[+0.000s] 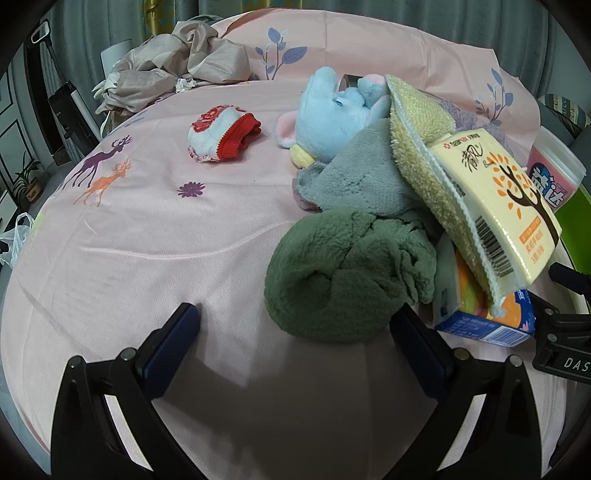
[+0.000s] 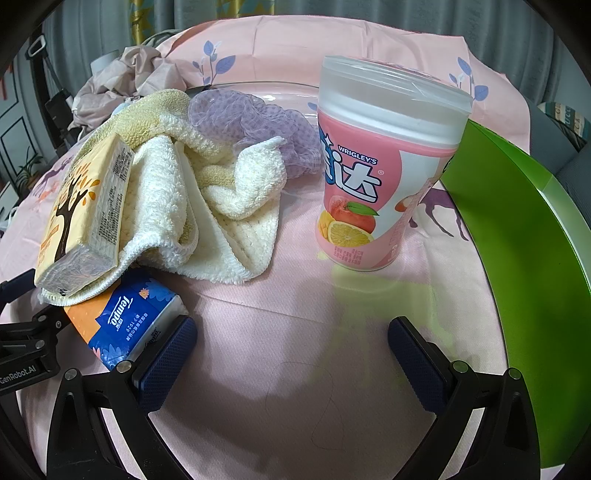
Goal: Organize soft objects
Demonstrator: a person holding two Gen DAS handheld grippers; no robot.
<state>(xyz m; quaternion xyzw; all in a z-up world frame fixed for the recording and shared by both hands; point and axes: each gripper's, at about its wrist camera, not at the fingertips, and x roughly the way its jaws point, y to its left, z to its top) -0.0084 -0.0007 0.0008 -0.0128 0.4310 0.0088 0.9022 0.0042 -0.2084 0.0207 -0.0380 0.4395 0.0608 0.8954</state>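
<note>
A pink bedsheet (image 1: 147, 258) printed with deer, flowers and blue leaf sprigs covers the work surface. Grey-green curtains (image 1: 406, 22) hang behind it, and a heap of crumpled beige fabric (image 1: 177, 62) lies at the far left edge.

The left gripper (image 1: 295, 325) hangs with its jaws spread wide and nothing between them; its right pad touches or nearly touches the dark green towel (image 1: 343, 280). The right gripper (image 2: 291, 332) is likewise spread and empty, its left pad against the Tempo tissue pack (image 2: 125, 317).

The soft things sit in one pile: one dark green towel, one grey cloth (image 1: 362, 177), one cream towel (image 2: 207, 199), one blue plush toy (image 1: 332, 114) and one purple mesh sponge (image 2: 258, 122). A red and white fabric bundle (image 1: 221, 133) lies apart to the left. There are two tissue packs: the yellow one (image 2: 85, 214) rests on the cream towel, the Tempo one partly under it. One pink gum canister (image 2: 384, 166) stands upright beside a green box (image 2: 517, 240), which the frame edge cuts off. The plush toy is half buried, so its shape is hard to read.
</note>
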